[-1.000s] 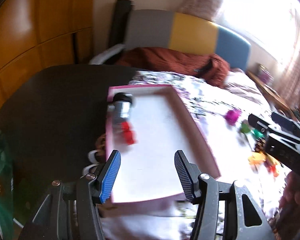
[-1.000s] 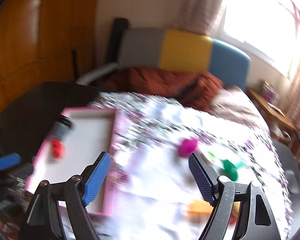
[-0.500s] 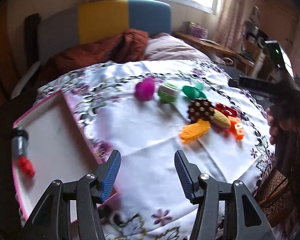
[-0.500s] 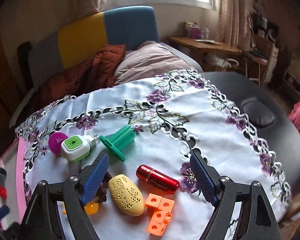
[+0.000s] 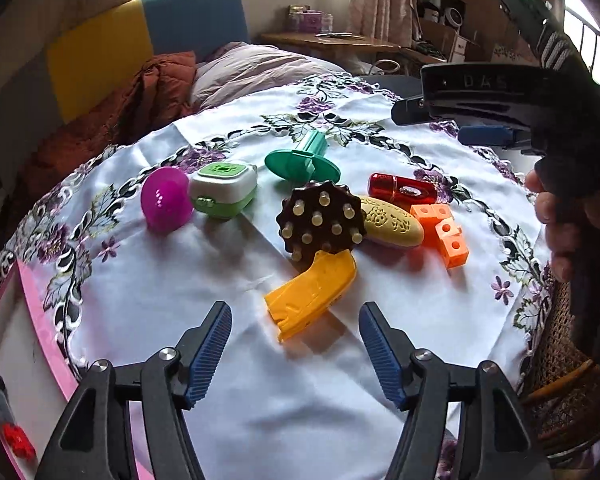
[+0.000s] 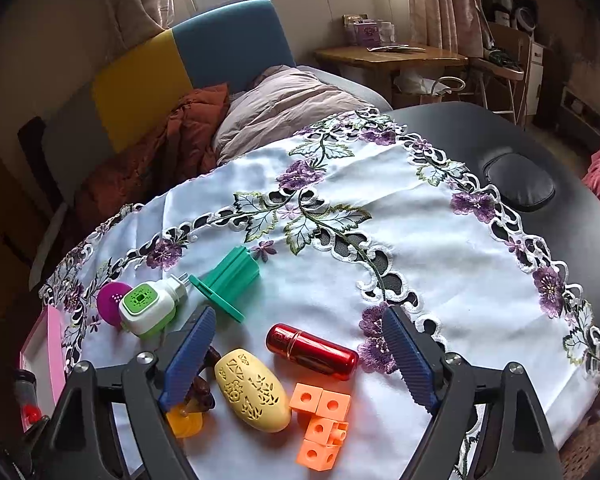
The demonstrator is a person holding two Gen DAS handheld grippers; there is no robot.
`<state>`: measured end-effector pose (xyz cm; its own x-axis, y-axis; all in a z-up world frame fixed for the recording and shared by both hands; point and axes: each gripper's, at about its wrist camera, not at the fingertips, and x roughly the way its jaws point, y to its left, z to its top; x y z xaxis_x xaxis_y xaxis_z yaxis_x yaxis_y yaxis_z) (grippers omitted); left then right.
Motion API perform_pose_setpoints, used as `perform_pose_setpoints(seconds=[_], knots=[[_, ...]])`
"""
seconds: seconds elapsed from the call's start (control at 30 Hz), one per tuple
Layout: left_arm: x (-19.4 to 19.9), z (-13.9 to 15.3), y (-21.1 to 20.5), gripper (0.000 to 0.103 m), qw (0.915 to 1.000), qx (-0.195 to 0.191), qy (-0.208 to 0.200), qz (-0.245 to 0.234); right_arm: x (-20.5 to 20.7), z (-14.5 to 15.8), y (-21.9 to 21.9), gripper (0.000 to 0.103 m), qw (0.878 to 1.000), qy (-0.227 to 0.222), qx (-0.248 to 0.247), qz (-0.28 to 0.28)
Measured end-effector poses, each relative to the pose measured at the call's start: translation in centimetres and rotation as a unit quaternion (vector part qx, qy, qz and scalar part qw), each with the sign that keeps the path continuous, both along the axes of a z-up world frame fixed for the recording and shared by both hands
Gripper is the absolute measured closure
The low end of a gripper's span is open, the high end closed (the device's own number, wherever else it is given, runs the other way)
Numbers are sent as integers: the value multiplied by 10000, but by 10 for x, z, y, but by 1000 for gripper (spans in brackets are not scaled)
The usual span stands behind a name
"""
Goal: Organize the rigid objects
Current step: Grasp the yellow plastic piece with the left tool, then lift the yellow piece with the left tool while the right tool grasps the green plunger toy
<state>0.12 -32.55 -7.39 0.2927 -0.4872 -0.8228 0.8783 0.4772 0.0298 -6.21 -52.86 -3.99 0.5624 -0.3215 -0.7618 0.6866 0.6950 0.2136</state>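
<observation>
Left wrist view: left gripper (image 5: 295, 346) wide open, empty; orange curved plastic piece (image 5: 310, 293) just ahead between its fingers, brown studded disc (image 5: 321, 220) beyond.
Right wrist view: right gripper (image 6: 298, 354) wide open, empty; red metallic cylinder (image 6: 312, 351) and yellow carved oval (image 6: 252, 389) between the fingers, orange cube blocks (image 6: 320, 420) nearer.

Red tube (image 6: 312, 351), orange cubes (image 6: 320, 426), magenta ball (image 5: 166, 199), purple-flowered white cloth (image 6: 380, 240).
</observation>
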Motion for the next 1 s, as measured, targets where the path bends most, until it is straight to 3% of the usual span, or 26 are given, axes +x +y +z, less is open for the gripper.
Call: perform_pose_setpoints(seconds=[0.2, 0.43, 0.47, 0.5, 0.57, 0.63, 0.7, 1.0], knots=[[4, -10, -21, 25, 9994, -7, -36, -339, 3, -1, 0, 17, 10000, 11, -1, 50], [10, -25, -35, 24, 9994, 258, -10, -236, 2, -2, -3, 17, 10000, 4, 50, 20], [12, -28, -36, 27, 9994, 319, 23, -160, 2, -2, -3, 17, 10000, -1, 64, 7], [14, -30, -35, 39, 9994, 326, 90, -91, 2, -2, -4, 17, 10000, -3, 79, -1], [15, -35, -33, 46, 9994, 303, 160, 65, 3, -3, -4, 17, 10000, 23, 56, -9], [12, -37, -28, 67, 9996, 199, 177, 113, 3, -3, -3, 17, 10000, 40, 16, 3], [8, -35, -23, 75, 9996, 147, 147, 193, 4, -3, -2, 17, 10000, 56, -2, 23], [-1, -35, -4, 76, 9990, 31, 62, 431, 6, -9, -2, 17, 9998, 194, 21, 43]])
